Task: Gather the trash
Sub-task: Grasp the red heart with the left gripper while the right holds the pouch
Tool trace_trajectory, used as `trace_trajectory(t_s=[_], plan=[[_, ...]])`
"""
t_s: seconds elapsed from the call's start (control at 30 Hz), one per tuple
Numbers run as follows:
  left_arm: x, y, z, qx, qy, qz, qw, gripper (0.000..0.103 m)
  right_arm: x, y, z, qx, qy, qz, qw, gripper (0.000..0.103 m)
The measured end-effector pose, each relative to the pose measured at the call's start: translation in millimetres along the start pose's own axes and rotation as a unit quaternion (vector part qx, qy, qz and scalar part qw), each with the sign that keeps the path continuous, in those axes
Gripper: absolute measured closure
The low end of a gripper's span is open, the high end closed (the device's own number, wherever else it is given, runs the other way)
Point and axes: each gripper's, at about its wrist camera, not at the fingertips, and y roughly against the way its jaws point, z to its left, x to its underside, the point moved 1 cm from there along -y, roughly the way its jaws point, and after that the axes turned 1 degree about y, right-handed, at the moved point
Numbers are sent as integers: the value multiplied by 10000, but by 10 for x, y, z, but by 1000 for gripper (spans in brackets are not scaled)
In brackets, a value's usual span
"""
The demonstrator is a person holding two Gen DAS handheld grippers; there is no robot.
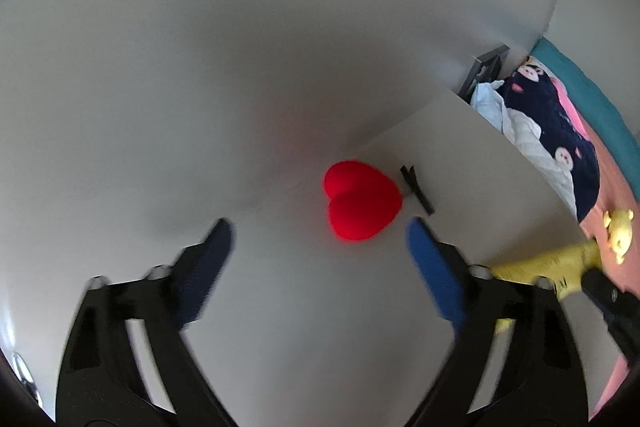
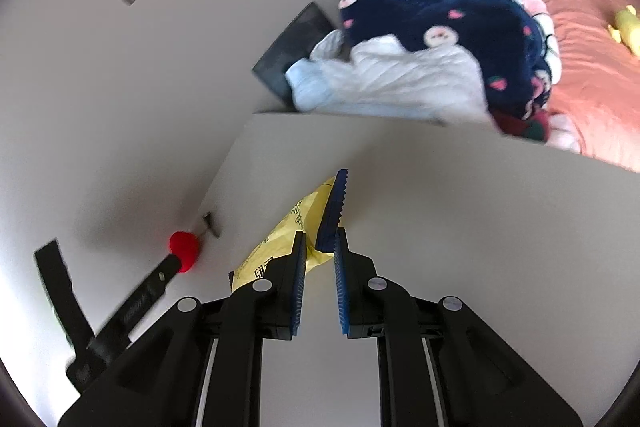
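A yellow printed wrapper (image 2: 288, 239) is pinched between the blue pads of my right gripper (image 2: 328, 227), held above the white table (image 2: 460, 195). It also shows in the left wrist view (image 1: 536, 267) at the right, with the right gripper's black tip on it. My left gripper (image 1: 320, 239) is open and empty, its blue pads wide apart, just short of a red heart-shaped object (image 1: 360, 205). A small black clip (image 1: 416, 189) lies right of the heart.
The heart (image 2: 184, 249) and clip (image 2: 211, 223) sit by the wall at the table's back edge. Beyond the table's right edge is a bed with a pile of clothes (image 2: 440, 47), a dark frame (image 2: 296, 51) and a yellow plush toy (image 1: 618, 233).
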Motion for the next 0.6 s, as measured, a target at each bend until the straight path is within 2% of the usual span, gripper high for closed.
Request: trace_trajectory(t_s=[0.07, 0.2, 0.23, 0.27, 0.3, 0.33, 0.6], plan=[[-72, -83, -22, 90, 160, 122, 9998, 27, -29, 44, -55, 64, 81, -53, 9999, 88], [-141, -239, -96, -75, 279, 275, 9992, 31, -22, 112, -124, 154, 194, -108, 9996, 88], [-145, -283, -113, -79, 285, 337, 9990, 35, -35, 100, -121, 177, 220, -118, 9995, 88], [-151, -300, -144, -189, 212, 274, 9992, 47, -38, 100, -128, 191, 234, -125, 9995, 88], [-154, -308, -168, -238, 142, 246, 9993, 54, -51, 94, -139, 195, 234, -130, 9995, 88], [-156, -314, -183, -221, 92, 251, 9994, 56, -48, 104, -148, 196, 221, -137, 9995, 88], [137, -31, -212, 147, -222, 130, 9996, 56, 10, 233, -239, 201, 91, -183, 9996, 88]])
